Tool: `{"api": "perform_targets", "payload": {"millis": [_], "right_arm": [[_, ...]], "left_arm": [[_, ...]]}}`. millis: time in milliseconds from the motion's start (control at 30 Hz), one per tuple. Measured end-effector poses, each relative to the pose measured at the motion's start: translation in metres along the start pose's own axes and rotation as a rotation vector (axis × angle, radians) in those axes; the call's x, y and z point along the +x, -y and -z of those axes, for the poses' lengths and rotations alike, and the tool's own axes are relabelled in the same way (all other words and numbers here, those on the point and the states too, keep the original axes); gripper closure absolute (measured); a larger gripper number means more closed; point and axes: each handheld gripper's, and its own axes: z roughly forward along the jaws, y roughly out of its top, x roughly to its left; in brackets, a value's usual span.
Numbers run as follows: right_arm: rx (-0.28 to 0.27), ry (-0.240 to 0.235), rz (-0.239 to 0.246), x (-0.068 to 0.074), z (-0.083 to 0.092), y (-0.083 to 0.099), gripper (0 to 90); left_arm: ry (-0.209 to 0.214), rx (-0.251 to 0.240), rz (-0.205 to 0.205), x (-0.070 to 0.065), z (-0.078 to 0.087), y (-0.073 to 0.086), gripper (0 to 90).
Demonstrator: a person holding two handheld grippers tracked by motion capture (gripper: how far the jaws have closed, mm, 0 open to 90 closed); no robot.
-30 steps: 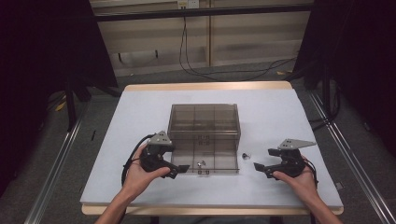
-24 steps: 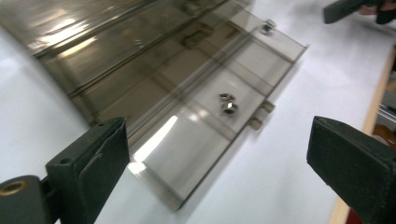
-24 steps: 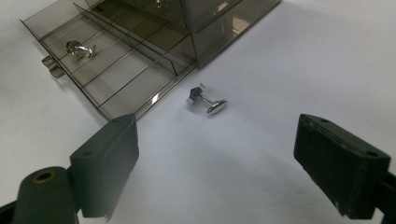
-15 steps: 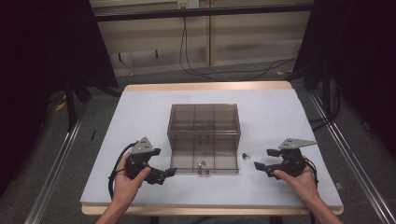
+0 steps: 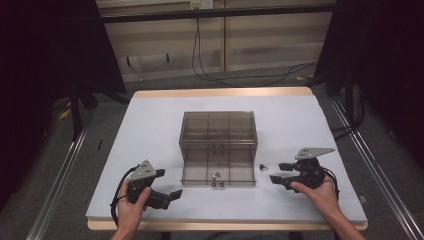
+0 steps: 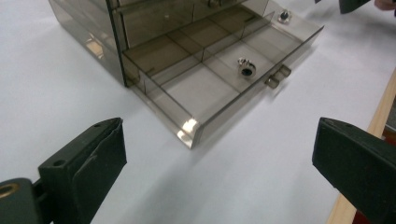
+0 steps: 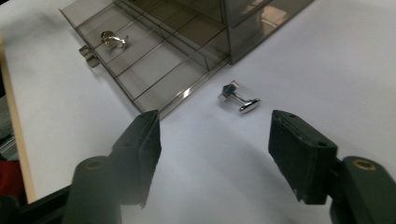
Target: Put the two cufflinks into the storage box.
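- A smoky transparent drawer box (image 5: 218, 131) is seen at the centre of the tabletop (image 5: 150, 125), with its bottom drawer (image 5: 218, 172) pulled out toward the lower edge of the high view.
- One cufflink (image 5: 216, 175) is already lying in a front compartment of the open drawer, near the drawer's handle (image 6: 277, 74).
- A second cufflink (image 7: 238, 98) lies on the bare tabletop just right of the drawer's front corner in the high view, apart from the drawer wall.
- The step in hand is judged to be the pick-up of this loose cufflink for placing in the drawer.
- The right hand-held gripper (image 5: 276, 173) is aimed at it from the lower right of the high view; its jaws have just been closing, yet they stand spread with nothing between the pads, the cufflink lying beyond the tips in the right gripper view.
- The left hand-held gripper (image 5: 176, 194) is held at the lower left of the high view, jaws spread wide and empty, pointed toward the drawer's near corner.
- For the next move, the right jaws would have to be advanced until the cufflink's thin bar sits between the pads, then pressed together low against the tabletop; a slip of so small and shiny a piece is thought likely.
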Motion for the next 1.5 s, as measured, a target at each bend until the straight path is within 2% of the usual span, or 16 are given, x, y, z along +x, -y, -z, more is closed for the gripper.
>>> {"api": "perform_targets", "payload": {"millis": [67, 100, 167, 233, 300, 367, 467, 700, 900, 1133, 1367, 1500], "right_arm": [[0.010, -0.015, 0.012, 0.002, 0.000, -0.001, 42.4], [0.018, -0.028, 0.020, 0.003, -0.001, -0.002, 43.0], [0.028, -0.030, 0.031, 0.006, -0.002, -0.003, 45.1], [0.028, -0.055, 0.036, 0.007, -0.002, -0.005, 46.3], [0.027, -0.056, 0.042, 0.008, -0.001, -0.009, 48.2], [0.025, -0.058, 0.058, 0.007, 0.003, -0.014, 49.6], [0.036, -0.061, 0.062, 0.004, 0.006, -0.016, 51.5], [0.096, -0.043, 0.096, -0.006, 0.004, -0.030, 51.1], [0.134, -0.054, 0.104, -0.013, -0.001, -0.044, 53.2], [0.209, -0.086, 0.135, -0.016, -0.010, -0.056, 60.8], [0.268, -0.076, 0.174, -0.017, -0.020, -0.065, 64.7], [0.333, -0.069, 0.179, -0.018, -0.023, -0.073, 63.5]], "left_arm": [[0.021, 0.010, -0.008, 0.002, 0.001, 0.004, 3.2], [0.024, 0.011, -0.014, 0.004, 0.003, 0.005, 2.9], [0.016, -0.010, -0.009, 0.006, 0.005, 0.007, 2.4], [0.010, -0.012, 0.007, 0.009, 0.006, 0.008, 2.7], [-0.006, -0.007, 0.015, 0.009, 0.006, 0.009, 2.6], [-0.001, 0.009, 0.013, 0.010, 0.005, 0.010, 2.5], [0.008, 0.003, 0.008, 0.010, 0.003, 0.010, 2.6], [0.001, 0.006, 0.010, 0.010, 0.003, 0.010, 2.4], [-0.010, 0.003, 0.013, 0.011, 0.004, 0.011, 2.4], [-0.023, 0.010, 0.018, 0.012, 0.004, 0.011, 2.4], [-0.024, 0.007, 0.016, 0.012, 0.003, 0.011, 2.4], [-0.032, 0.015, 0.012, 0.013, 0.003, 0.011, 2.1]]}}
